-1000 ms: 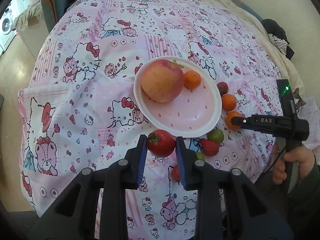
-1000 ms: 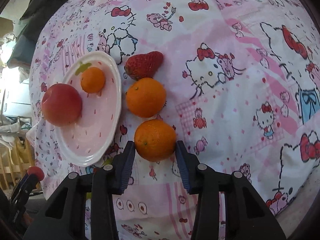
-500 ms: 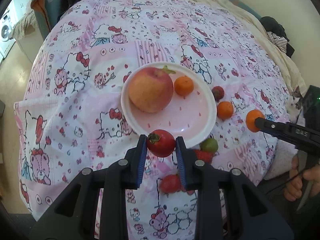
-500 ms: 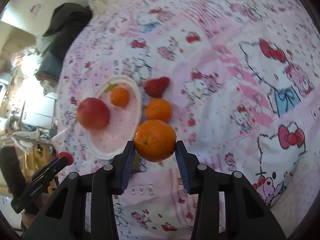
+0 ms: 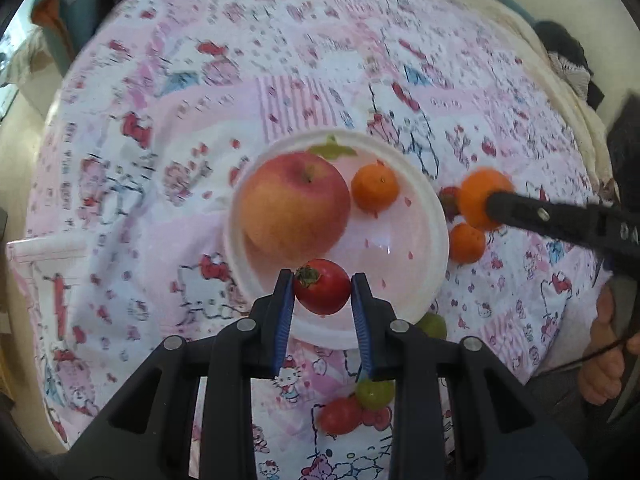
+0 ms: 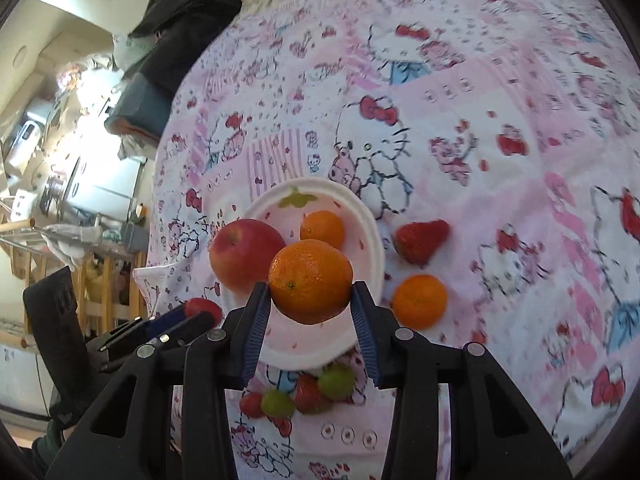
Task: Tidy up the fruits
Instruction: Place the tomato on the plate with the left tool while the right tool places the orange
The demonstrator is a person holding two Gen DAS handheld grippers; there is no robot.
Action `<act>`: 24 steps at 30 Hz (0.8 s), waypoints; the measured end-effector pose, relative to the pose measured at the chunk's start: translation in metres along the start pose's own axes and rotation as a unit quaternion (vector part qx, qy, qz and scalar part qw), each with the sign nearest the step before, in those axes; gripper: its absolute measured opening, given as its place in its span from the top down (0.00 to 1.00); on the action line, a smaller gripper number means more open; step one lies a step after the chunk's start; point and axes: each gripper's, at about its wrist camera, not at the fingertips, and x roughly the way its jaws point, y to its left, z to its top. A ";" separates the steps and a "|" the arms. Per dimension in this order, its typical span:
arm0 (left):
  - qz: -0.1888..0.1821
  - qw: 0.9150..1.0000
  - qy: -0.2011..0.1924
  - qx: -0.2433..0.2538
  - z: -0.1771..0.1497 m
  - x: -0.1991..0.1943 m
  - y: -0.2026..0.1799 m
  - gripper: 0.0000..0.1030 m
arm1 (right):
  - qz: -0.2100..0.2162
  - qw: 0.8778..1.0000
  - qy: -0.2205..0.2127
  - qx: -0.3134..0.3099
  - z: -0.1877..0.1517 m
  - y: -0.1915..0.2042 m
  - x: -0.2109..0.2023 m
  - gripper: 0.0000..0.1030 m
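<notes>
I am putting fruit on the white plate (image 5: 438, 236). My left gripper (image 5: 322, 294) is clamped on a red tomato (image 5: 322, 286), low in the frame over the plate's near edge. My right gripper (image 6: 311, 305) squeezes an orange (image 6: 311, 280) above the plate. I think both need lowering next, then letting go gently beside the apple (image 5: 294, 206).

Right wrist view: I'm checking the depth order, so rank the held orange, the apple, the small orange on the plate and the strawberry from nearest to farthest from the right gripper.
1. Held orange, between the right gripper pads.
2. Apple, on the plate, left.
3. Small orange, on the plate, behind.
4. Strawberry, on the cloth, right; too close to call against the small orange.
</notes>
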 end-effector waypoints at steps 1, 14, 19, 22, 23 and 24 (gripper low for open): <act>-0.012 1.000 0.013 0.004 -0.001 0.008 -0.002 0.76 | 0.001 1.000 0.004 -0.001 0.002 0.000 0.005 0.58; -0.004 0.999 0.042 0.020 -0.006 0.049 -0.008 0.76 | -0.016 0.998 0.065 0.010 0.004 -0.016 0.062 0.58; -0.007 0.999 0.047 0.012 -0.005 0.054 -0.005 0.76 | -0.020 0.997 0.071 0.013 0.005 -0.017 0.069 0.56; -0.007 0.999 0.049 0.008 -0.005 0.057 -0.004 0.75 | -0.025 0.997 0.073 0.010 0.006 -0.015 0.072 0.56; -0.006 0.999 0.051 0.008 -0.005 0.057 -0.004 0.75 | -0.022 0.997 0.072 0.011 0.006 -0.015 0.072 0.56; -0.004 0.999 0.052 0.007 -0.005 0.058 -0.004 0.75 | -0.018 0.997 0.070 0.011 0.006 -0.014 0.072 0.56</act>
